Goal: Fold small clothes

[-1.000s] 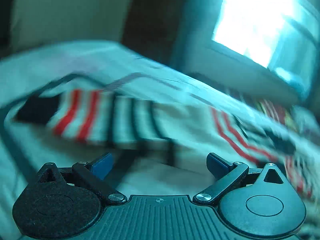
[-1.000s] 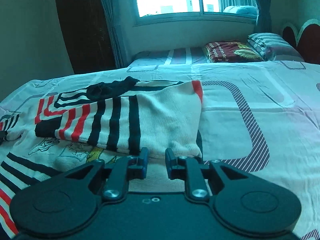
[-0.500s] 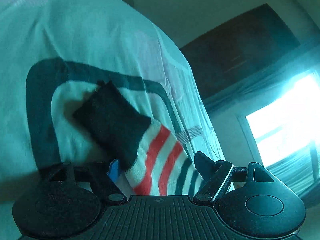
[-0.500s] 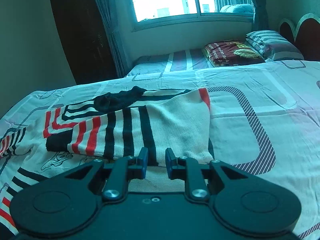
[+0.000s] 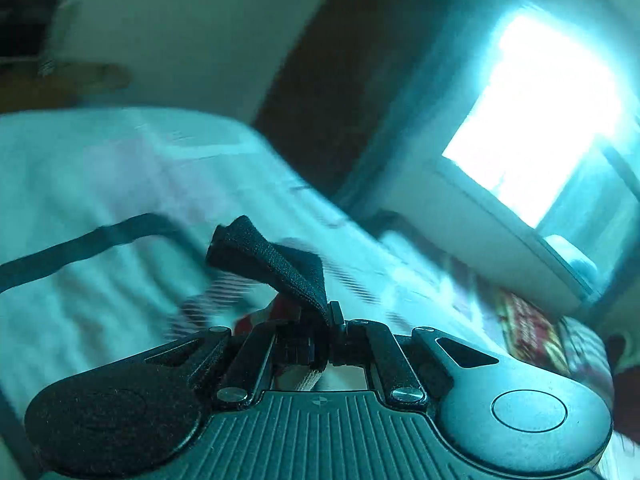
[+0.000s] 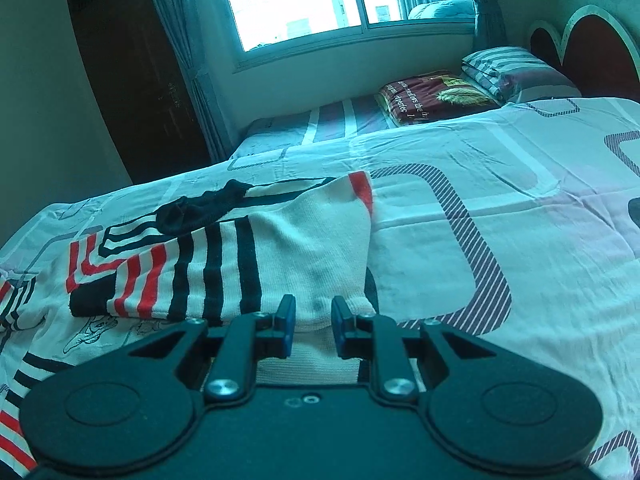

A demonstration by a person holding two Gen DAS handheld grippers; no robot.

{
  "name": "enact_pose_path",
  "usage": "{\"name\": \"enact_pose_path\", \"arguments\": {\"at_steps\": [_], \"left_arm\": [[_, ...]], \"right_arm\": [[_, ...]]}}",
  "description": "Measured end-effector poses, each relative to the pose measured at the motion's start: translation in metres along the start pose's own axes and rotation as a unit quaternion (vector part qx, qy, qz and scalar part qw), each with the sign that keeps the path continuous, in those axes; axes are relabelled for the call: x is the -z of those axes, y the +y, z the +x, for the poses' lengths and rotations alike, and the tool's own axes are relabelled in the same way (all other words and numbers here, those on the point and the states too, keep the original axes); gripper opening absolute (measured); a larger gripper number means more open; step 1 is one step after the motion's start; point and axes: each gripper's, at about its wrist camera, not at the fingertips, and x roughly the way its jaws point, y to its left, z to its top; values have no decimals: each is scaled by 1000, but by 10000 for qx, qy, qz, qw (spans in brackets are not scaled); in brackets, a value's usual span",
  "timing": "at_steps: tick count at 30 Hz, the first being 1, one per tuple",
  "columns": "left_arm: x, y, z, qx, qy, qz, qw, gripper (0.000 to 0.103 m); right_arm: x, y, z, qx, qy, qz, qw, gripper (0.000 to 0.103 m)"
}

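- Your left tool (image 5: 331, 322) is pinched tight on the black end of the sock (image 5: 276, 258). That black bit sticks up from the closed tips toward 11 o'clock in the left view, lifted off the bed (image 5: 92, 168).
- Your right tool (image 6: 313, 326) has its two blue tips a small way apart. The white end of a striped sock (image 6: 280, 256) sits between them. You cannot tell for sure if the tips press on it or just sit beside it.
- In the right view, that sock lies flat on the bed, running from your tool out to 9 o'clock. It has black stripes, then red ones, then a black end.
- A small black piece of cloth (image 6: 200, 210) lies past it, near 11 o'clock.
- It looks like the fold is just starting. One end is picked up, and the other end is pinned low near the right tool.
- What seems left: bring the black end over to meet the white end, lay it down flat, and let go.
- The left view is very blurry, so the bed there is hard to read.
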Motion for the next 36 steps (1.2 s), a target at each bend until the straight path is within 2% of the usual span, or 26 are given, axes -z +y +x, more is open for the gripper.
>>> {"name": "enact_pose_path", "arguments": {"at_steps": [2, 4, 7, 10, 13, 16, 18, 19, 20, 21, 22, 23, 25, 26, 28, 30, 31, 34, 36], "left_arm": [[7, -37, 1, 494, 58, 137, 9987, 6], [25, -81, 10, 932, 307, 445, 9942, 6], [64, -145, 24, 1282, 621, 1062, 9841, 6], [108, -200, 32, 1598, 942, 1399, 9726, 6], [152, -252, 20, 1887, 1108, 1925, 9566, 6], [191, -293, 23, 2039, 1552, 2297, 9389, 6], [227, -319, 12, 2028, 2097, 2800, 9146, 6], [242, -327, 11, 2009, 2194, 3062, 9043, 13], [252, -327, -6, 2055, 1950, 3305, 9003, 26], [254, -330, -16, 2204, 1895, 3437, 8930, 68], [253, -329, -29, 2339, 1799, 3423, 8921, 88], [248, -325, -44, 2397, 1585, 3374, 8965, 88], [231, -306, -68, 2431, 1393, 3372, 8988, 87], [222, -292, -78, 2369, 1294, 3267, 9057, 85], [198, -254, -82, 2072, 1255, 3039, 9214, 69], [181, -208, -87, 1528, 1096, 2868, 9394, 69], [175, -187, -88, 1225, 1015, 2846, 9453, 69], [160, -136, -82, 551, 1001, 2763, 9542, 69], [153, -117, -67, 364, 1069, 2742, 9550, 69]], "right_arm": [[1, -1, 1, 41, 23, 40, 10000, 21], [2, -2, 2, 38, 48, 108, 9999, 21], [2, 3, 1, 4, -1, 82, 10000, 21], [2, 5, -3, 8, -63, 46, 10000, 21], [2, -2, -9, 38, -135, 172, 9998, 21], [4, -13, -13, 93, -142, 394, 9991, 23], [6, -21, -12, 103, -85, 558, 9984, 24], [6, -24, -12, 101, -73, 653, 9978, 27], [6, -27, -12, 104, -74, 745, 9971, 29], [6, -29, -12, 85, -72, 855, 9963, 36], [5, -31, -12, 36, -86, 963, 9953, 46], [5, -32, -12, -28, -131, 1043, 9945, 48], [2, -28, -7, -176, -165, 1132, 9933, 49], [0, -24, -3, -266, -155, 1171, 9926, 49], [-4, -13, 7, -594, -137, 1244, 9904, 48], [-6, 0, 22, -832, -76, 1304, 9879, 48], [-7, 6, 31, -941, -12, 1346, 9864, 47], [-6, 21, 63, -1043, 251, 1458, 9835, 47], [-5, 28, 81, -1058, 422, 1532, 9816, 46]]}}
